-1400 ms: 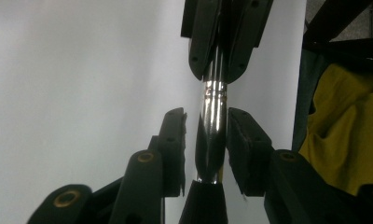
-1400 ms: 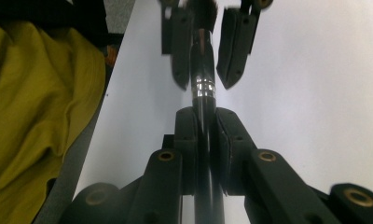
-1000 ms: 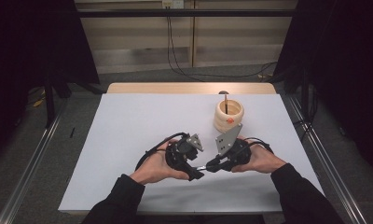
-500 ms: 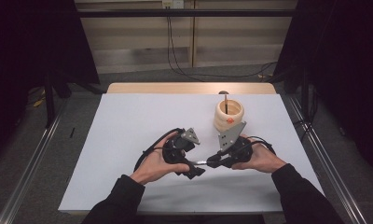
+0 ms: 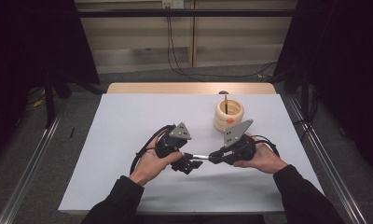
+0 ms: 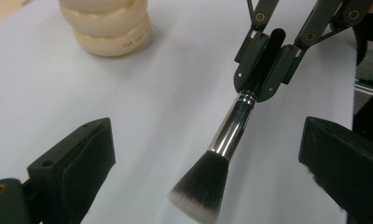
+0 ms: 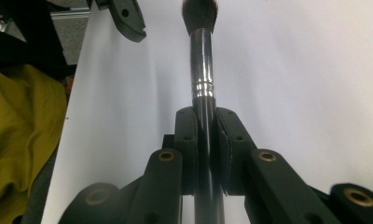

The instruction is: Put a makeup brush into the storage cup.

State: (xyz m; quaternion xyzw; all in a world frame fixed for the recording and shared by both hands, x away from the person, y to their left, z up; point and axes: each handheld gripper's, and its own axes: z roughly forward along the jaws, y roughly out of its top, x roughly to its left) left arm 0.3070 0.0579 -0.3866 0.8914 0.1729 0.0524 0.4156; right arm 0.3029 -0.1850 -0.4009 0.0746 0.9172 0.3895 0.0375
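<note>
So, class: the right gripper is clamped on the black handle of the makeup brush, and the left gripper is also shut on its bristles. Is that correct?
Not quite. The right gripper is clamped on the black handle of the silver-ferruled makeup brush, but the left gripper is open: the left gripper view shows its jaws spread wide, either side of the dark bristles, touching nothing.

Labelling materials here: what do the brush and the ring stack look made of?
Brush: glossy black handle, mirror-bright ferrule that looks like polished metal, and soft dark bristles with pale tips, probably synthetic. Ring stack: smooth matte cream rings, plastic or painted wood; can't tell which.
</note>
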